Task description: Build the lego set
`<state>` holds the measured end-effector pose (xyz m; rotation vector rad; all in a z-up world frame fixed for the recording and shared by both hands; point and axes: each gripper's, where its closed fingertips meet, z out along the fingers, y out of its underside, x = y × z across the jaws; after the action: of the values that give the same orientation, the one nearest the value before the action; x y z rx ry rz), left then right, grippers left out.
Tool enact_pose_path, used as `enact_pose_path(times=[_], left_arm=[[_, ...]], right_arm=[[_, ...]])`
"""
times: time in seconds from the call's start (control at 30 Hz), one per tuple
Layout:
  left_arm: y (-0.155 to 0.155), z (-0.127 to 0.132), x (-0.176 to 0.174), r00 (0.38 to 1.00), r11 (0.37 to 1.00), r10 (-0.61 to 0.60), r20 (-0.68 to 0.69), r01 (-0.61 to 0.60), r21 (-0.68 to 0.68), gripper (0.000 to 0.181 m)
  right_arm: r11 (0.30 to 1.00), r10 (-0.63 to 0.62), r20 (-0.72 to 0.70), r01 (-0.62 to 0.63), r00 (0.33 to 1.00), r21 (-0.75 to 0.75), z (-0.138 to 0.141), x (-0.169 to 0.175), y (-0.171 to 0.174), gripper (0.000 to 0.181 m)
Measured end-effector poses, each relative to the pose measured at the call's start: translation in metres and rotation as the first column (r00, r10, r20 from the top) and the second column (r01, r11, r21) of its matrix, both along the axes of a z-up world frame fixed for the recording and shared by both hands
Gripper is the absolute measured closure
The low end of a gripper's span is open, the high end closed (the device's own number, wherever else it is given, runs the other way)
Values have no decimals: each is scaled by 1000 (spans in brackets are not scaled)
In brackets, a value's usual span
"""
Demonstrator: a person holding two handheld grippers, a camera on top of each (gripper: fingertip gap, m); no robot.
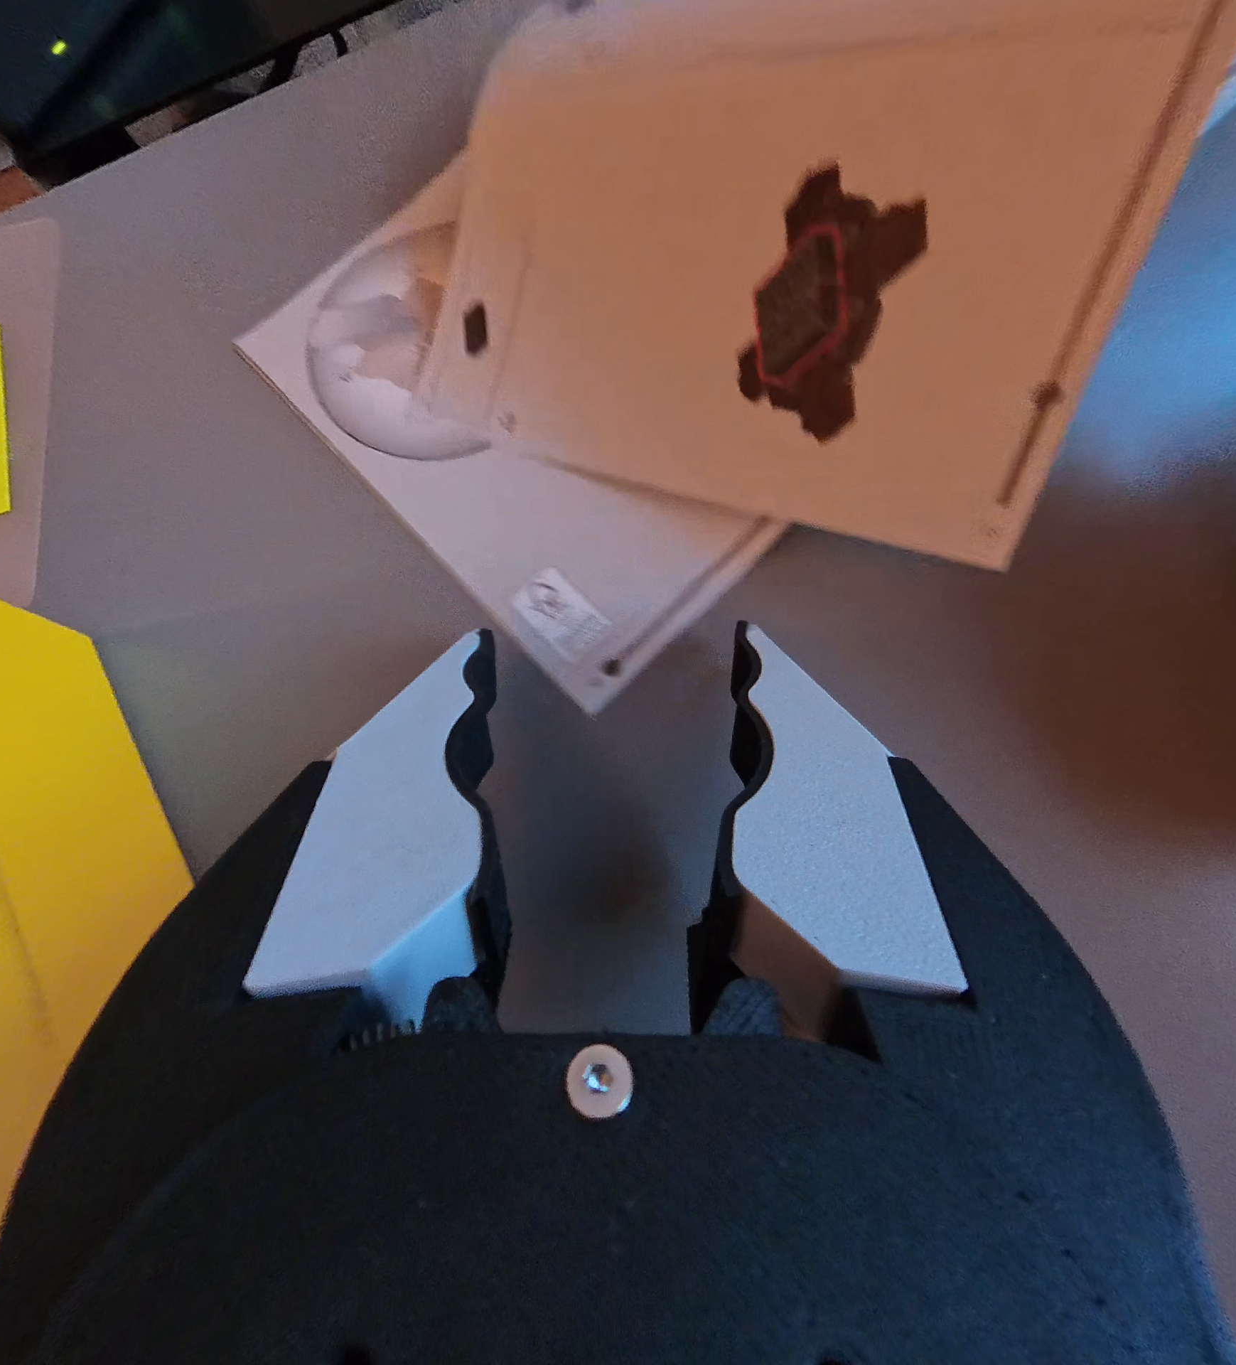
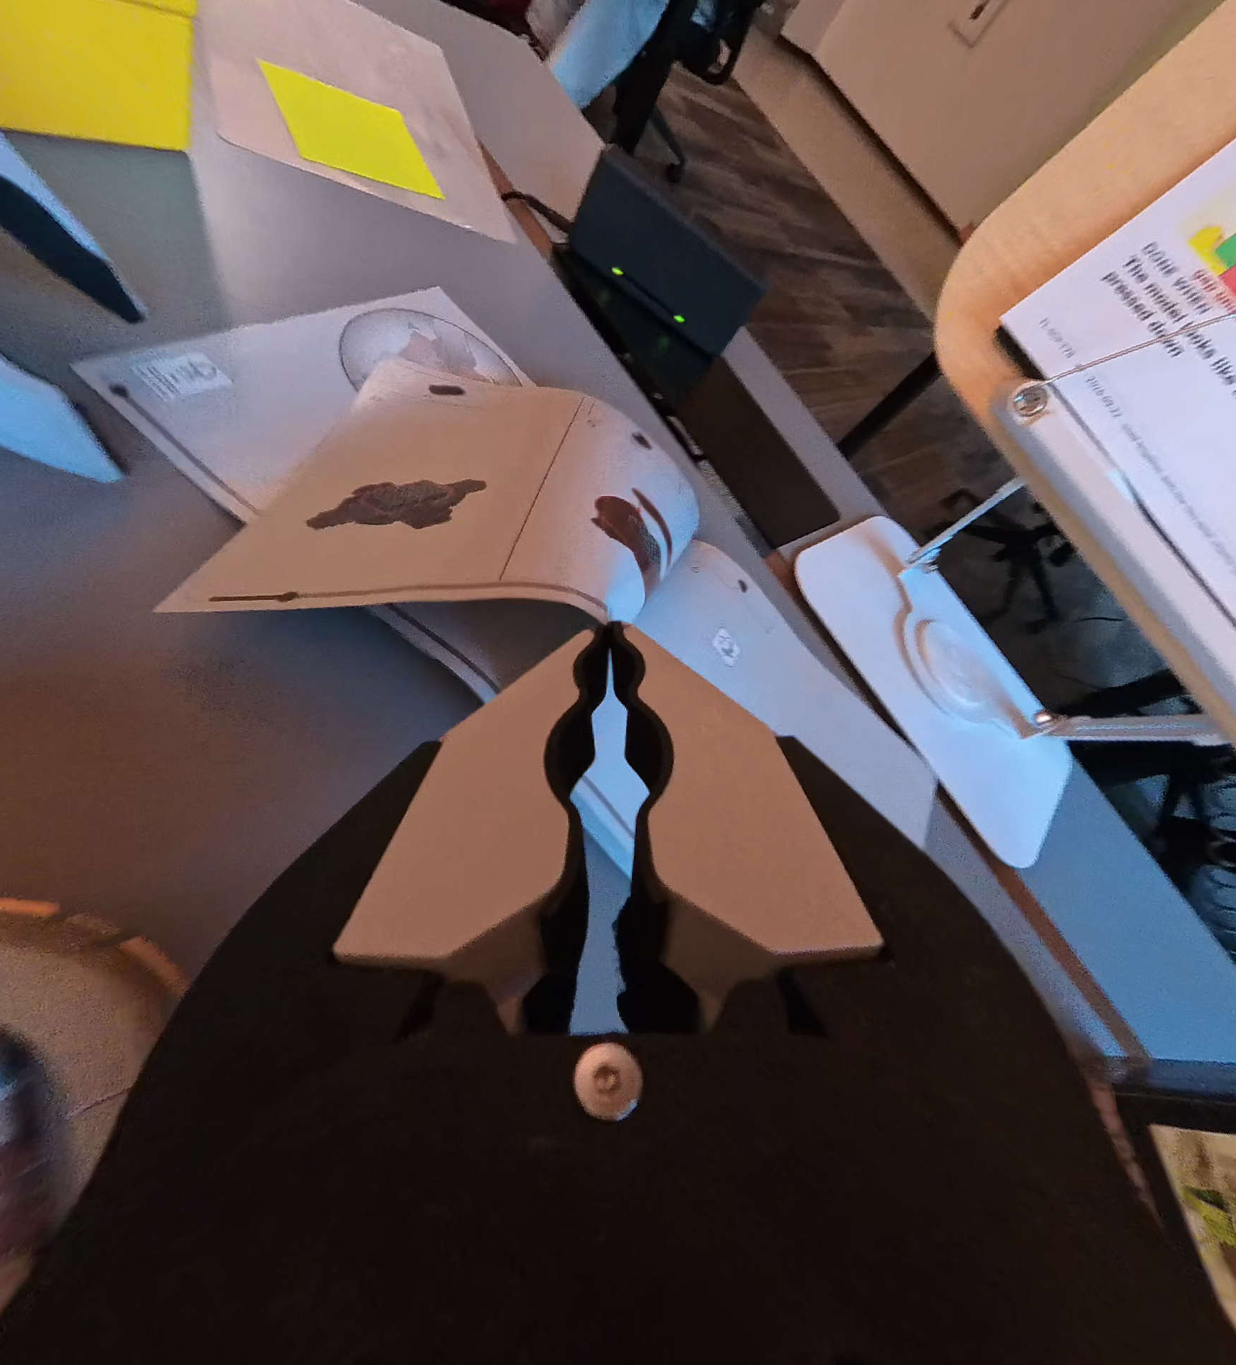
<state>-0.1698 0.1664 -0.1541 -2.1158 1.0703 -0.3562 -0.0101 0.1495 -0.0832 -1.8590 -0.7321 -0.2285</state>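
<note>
One page [image 2: 408,517] of the instruction booklet [image 2: 245,421] is pinched at its curled corner by my right fingers [image 2: 611,637], fully closed. My left fingers [image 1: 613,665] hang open, empty, nearer the booklet's desk-side corner.

The white instruction booklet [image 2: 408,517] lies open just ahead of the right fingers [image 2: 681,739], one page lifted and curled, its corner pinched at their tips; brown model pictures show.
</note>
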Motion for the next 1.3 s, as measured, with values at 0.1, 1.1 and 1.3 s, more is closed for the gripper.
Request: enact_pose_path(times=[0.1, 1.1, 1.3], left_arm=[[0, 3, -5, 1000, 1000, 15, -7, -15, 8, 119], [-3, -4, -10, 996, 999, 11, -84, -8, 31, 119], [4, -1, -19, 990, 995, 68, -124, -58, 84, 128]], right_arm=[[997, 40, -59, -44, 997, -64, -3, -15, -18, 181], [895, -446, -381, 407, 810, -183, -8, 142, -23, 122], [872, -448, -244, 361, 860, -330, -51, 141, -22, 129]])
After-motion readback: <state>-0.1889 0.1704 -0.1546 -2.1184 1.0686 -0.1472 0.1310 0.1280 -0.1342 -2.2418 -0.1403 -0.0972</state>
